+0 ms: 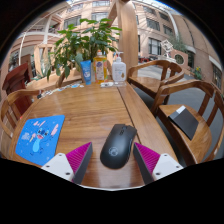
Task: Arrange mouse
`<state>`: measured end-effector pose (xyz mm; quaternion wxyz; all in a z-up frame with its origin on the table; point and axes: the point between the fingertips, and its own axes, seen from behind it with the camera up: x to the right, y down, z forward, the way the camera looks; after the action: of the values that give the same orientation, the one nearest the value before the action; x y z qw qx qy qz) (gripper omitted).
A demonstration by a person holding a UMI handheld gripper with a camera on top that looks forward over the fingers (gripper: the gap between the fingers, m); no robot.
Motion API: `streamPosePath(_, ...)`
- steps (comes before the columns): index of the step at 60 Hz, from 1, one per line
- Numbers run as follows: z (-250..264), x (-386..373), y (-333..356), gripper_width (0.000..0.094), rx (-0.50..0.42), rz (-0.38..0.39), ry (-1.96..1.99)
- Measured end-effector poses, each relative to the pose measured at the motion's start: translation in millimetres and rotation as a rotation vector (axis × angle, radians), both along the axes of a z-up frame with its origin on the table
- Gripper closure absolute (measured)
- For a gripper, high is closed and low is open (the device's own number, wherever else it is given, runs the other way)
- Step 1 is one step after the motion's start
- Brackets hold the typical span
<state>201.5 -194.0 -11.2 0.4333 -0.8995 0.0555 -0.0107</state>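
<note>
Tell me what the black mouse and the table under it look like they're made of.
Black computer mouse, between the open fingers: likely matte plastic, smooth with a dull sheen. Brown table: apparently varnished wood, showing plank seams and grain.

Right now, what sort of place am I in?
Probably a dining or meeting room: a long wooden table with wooden chairs, large windows facing buildings. The gripper is open, with the mouse between its fingers.
</note>
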Motion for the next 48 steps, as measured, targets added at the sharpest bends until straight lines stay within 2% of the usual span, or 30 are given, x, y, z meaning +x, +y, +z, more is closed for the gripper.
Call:
streamPosePath(6, -2, 4, 17, 0.0093, 0.003, -0.019, -0.028)
streamPosePath(11, -5, 10, 33, 0.0151, 0.005, -0.024, -0.044)
streamPosePath(16, -1, 5, 37, 0.0268, 0.003, -0.041, -0.049)
streamPosePath(21, -2, 5, 45, 0.0439, 0.006, -0.038, -0.052)
streamPosePath(33, 0, 7, 47, 0.0565, 0.027, -0.037, -0.094)
streamPosePath(43, 8, 10, 47, 0.058, 0.037, -0.054, -0.15)
streamPosePath(48, 33, 10, 48, 0.058, 0.076, -0.085, -0.145)
